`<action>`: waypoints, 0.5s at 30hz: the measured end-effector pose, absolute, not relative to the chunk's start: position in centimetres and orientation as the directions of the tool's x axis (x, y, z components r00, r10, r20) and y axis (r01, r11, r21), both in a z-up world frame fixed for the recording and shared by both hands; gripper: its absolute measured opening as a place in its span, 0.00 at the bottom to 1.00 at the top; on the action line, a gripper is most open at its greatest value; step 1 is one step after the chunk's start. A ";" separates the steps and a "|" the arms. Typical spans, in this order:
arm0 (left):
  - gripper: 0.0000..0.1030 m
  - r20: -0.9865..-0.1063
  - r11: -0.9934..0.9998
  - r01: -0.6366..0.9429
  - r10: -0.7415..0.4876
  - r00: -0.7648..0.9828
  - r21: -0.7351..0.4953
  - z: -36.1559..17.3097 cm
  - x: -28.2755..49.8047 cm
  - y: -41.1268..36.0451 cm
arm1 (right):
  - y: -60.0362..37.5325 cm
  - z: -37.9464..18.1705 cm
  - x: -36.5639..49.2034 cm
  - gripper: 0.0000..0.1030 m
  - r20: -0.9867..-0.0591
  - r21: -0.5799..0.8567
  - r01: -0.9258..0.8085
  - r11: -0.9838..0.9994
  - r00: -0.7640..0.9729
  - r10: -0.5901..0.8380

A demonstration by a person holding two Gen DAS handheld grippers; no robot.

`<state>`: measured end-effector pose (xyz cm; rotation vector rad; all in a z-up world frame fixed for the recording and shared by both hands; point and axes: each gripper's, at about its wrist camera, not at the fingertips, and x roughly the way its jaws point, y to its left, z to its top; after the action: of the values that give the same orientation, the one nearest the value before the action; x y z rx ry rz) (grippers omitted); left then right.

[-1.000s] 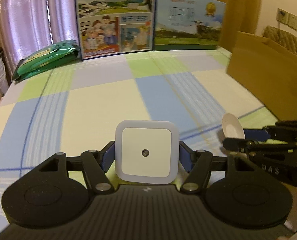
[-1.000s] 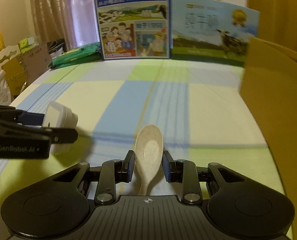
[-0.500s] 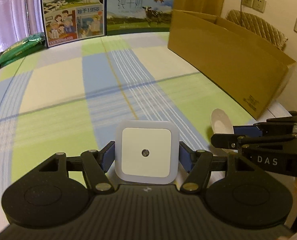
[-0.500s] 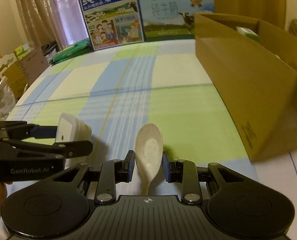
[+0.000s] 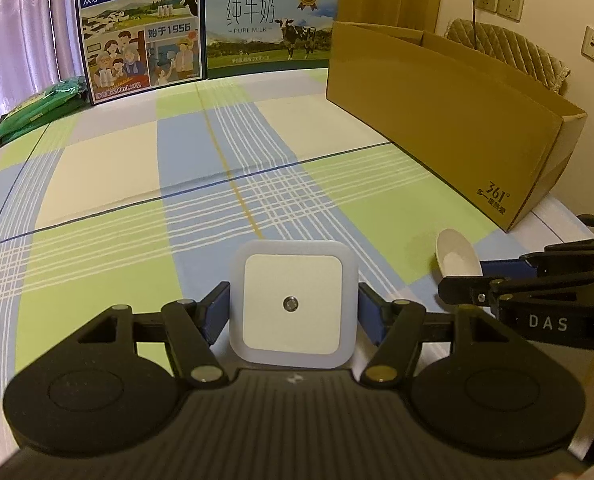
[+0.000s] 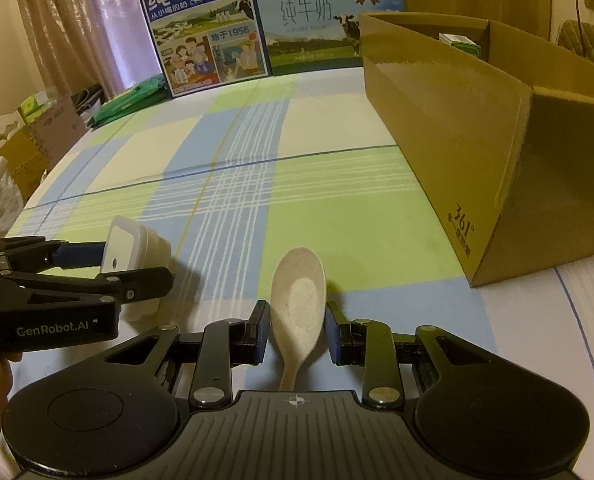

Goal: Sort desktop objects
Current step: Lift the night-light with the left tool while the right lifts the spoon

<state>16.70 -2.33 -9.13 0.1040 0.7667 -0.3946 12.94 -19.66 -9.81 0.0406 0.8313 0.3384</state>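
Right wrist view: the long open brown cardboard box (image 6: 449, 128) on the checked-cloth surface (image 6: 337, 208) holds a small green-and-white carton (image 6: 459, 42). The left gripper (image 5: 293, 312) clamps a light, rigid white square night light (image 5: 293, 304); the right gripper (image 6: 297, 330) pinches a speckled beige plastic spoon (image 6: 299, 296), likely slippery, at its neck.

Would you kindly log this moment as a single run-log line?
left gripper: shut on night light | right gripper: shut on spoon | cardboard box: open, ahead right
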 end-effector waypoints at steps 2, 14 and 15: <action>0.60 -0.693 0.922 0.383 -0.312 0.650 -0.055 -9.2 16.7 -2.2 | -19.7 -9.9 12.9 0.26 -0.718 0.164 -0.277 0.947 0.624 0.307; 0.60 -0.708 0.921 0.383 -0.319 0.630 -0.074 -9.5 16.9 -2.3 | -19.8 -9.9 12.9 0.26 -0.718 0.161 -0.273 0.948 0.627 0.302; 0.60 -0.709 0.921 0.383 -0.319 0.629 -0.075 -9.4 16.9 -2.3 | -19.8 -9.8 12.9 0.26 -0.716 0.161 -0.272 0.949 0.629 0.302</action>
<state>16.88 -2.32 -9.43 0.0862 0.7951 -0.4028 12.94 -19.78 -9.77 0.0387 0.8279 0.3294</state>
